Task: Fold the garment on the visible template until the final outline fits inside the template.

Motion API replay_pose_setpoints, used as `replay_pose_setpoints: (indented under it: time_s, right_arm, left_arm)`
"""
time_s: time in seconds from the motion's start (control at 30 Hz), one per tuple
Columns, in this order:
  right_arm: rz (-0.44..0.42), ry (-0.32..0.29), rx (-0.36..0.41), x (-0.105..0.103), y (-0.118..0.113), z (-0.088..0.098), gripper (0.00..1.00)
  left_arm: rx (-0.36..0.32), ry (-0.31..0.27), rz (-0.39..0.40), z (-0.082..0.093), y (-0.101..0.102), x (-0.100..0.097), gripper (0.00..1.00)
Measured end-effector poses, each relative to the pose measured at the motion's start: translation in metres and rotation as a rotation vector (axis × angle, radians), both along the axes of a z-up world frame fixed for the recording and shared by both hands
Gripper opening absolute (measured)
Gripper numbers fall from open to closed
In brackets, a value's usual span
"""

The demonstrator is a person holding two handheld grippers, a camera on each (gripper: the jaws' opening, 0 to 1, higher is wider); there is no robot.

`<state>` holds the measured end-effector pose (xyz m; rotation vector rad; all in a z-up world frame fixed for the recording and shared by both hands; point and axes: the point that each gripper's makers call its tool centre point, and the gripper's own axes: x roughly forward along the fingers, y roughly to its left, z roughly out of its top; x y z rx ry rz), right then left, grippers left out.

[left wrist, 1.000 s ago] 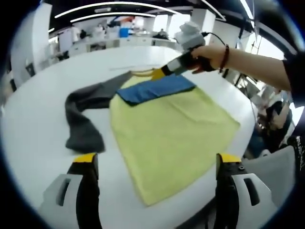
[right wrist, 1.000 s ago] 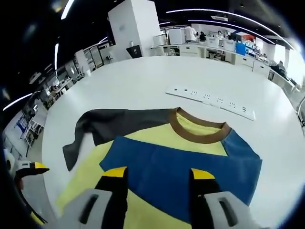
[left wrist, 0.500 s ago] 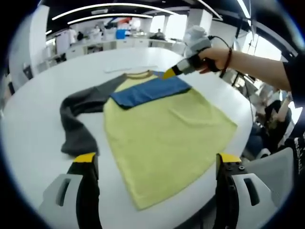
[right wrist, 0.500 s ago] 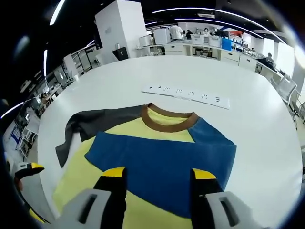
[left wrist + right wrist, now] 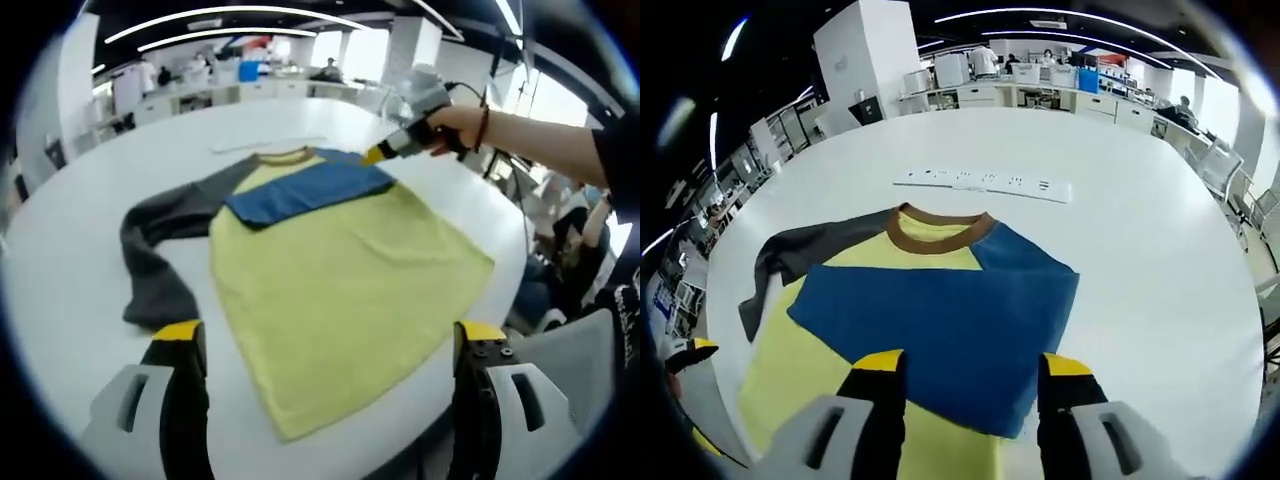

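Observation:
A yellow shirt [image 5: 340, 300] lies flat on the white table [image 5: 70, 290]. Its blue sleeve [image 5: 305, 188] is folded across the chest, and its dark grey sleeve [image 5: 155, 260] trails out to the left. The brown collar [image 5: 937, 232] points toward the far side. My left gripper [image 5: 325, 350] stands open over the hem edge, holding nothing. My right gripper [image 5: 968, 375] is open above the blue sleeve [image 5: 930, 325]. In the left gripper view the right gripper [image 5: 400, 143] is held by a hand just past the shirt's right shoulder. The left gripper's yellow tip [image 5: 690, 352] peeks in at the left edge.
A white power strip [image 5: 985, 184] lies on the table beyond the collar. Desks, chairs and people fill the room behind. The table edge [image 5: 500, 300] runs close to the shirt's right side, with chairs below it.
The right gripper has drawn back to the right and away from the blue sleeve, which stays folded on the chest. The left view shifted slightly; the shirt itself has not moved.

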<state>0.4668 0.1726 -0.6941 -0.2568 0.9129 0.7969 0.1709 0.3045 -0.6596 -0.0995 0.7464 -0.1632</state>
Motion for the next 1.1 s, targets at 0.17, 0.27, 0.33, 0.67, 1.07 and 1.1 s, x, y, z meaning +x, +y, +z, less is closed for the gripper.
replay_pose_setpoints:
  time_s: [0.17,0.27,0.33,0.67,1.07,1.1]
  right_arm:
    - [-0.019,0.013,-0.009,0.003,-0.012,-0.005,0.5]
    - [-0.032,0.022,-0.018,0.003,-0.02,-0.01,0.5]
    - [-0.039,0.028,-0.022,0.003,-0.024,-0.013,0.5]
    - [-0.068,0.063,-0.031,-0.004,-0.037,-0.025,0.44]
    - [-0.125,0.104,-0.013,-0.008,-0.042,-0.033,0.22]
    - [-0.123,0.103,-0.012,-0.008,-0.042,-0.033,0.21]
  left_arm:
    - [0.0,-0.003,-0.006,0.0,-0.002,0.001,0.99]
    - [0.001,-0.002,-0.008,0.0,-0.003,0.002,0.99]
    - [0.001,-0.003,-0.009,0.0,-0.003,0.001,0.99]
    - [0.008,-0.001,-0.011,0.001,-0.004,0.0,0.99]
    - [0.015,-0.005,-0.005,0.003,-0.002,0.001,0.99]
    - [0.016,-0.005,-0.004,0.003,-0.002,0.001,0.99]
